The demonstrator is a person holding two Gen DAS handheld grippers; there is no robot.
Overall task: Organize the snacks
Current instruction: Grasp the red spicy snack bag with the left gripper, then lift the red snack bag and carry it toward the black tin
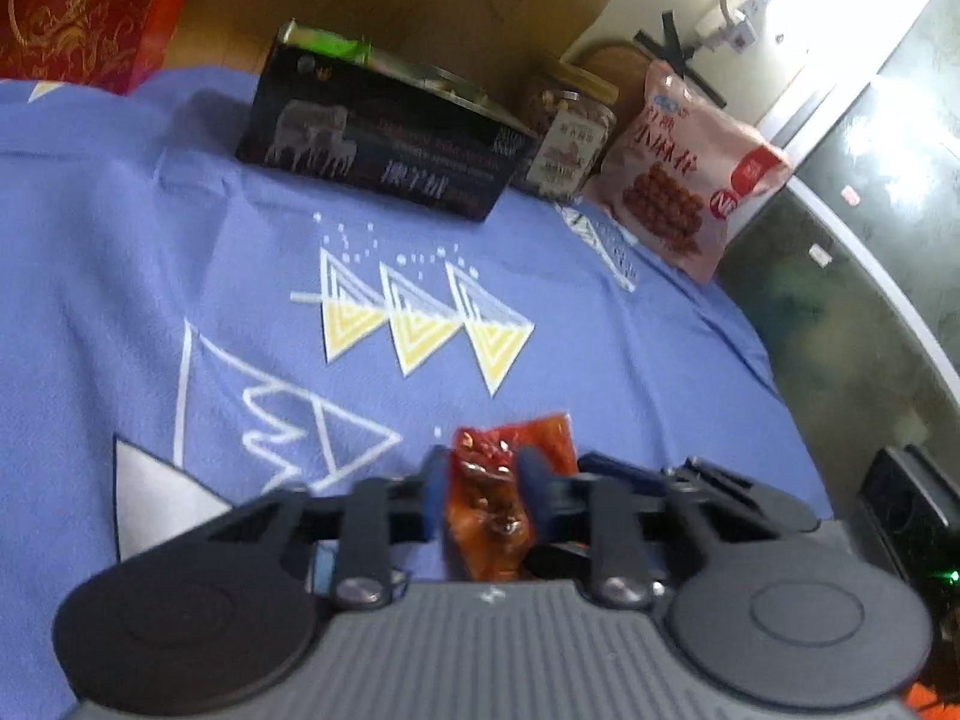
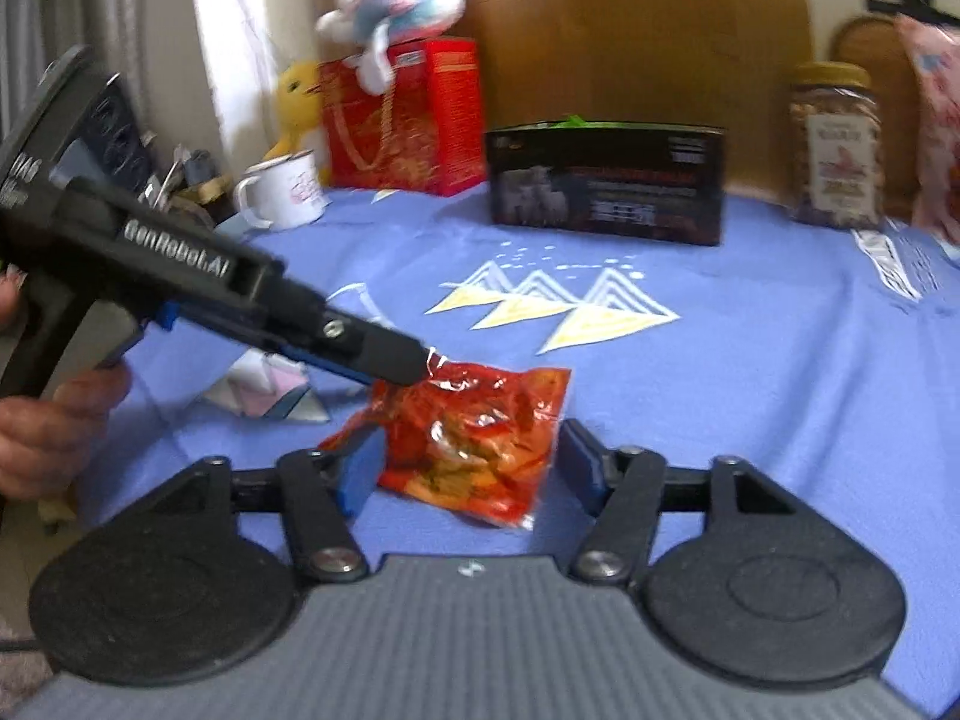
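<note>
A red-orange snack packet (image 1: 498,492) is pinched between the fingers of my left gripper (image 1: 483,474), which is shut on it just above the blue cloth. In the right wrist view the same packet (image 2: 480,438) hangs from the left gripper's tip (image 2: 414,366) at its upper left corner. My right gripper (image 2: 471,468) is open, its blue pads on either side of the packet and apart from it. A black box (image 2: 606,183), a nut jar (image 2: 834,144) and a pink snack bag (image 1: 690,180) stand along the table's back.
The table wears a blue cloth with triangle prints (image 2: 720,390). A red gift bag (image 2: 408,120) with a plush toy (image 2: 396,6) on top and a white mug (image 2: 288,189) stand at the back left. The table's right edge (image 1: 780,372) drops to a dark floor.
</note>
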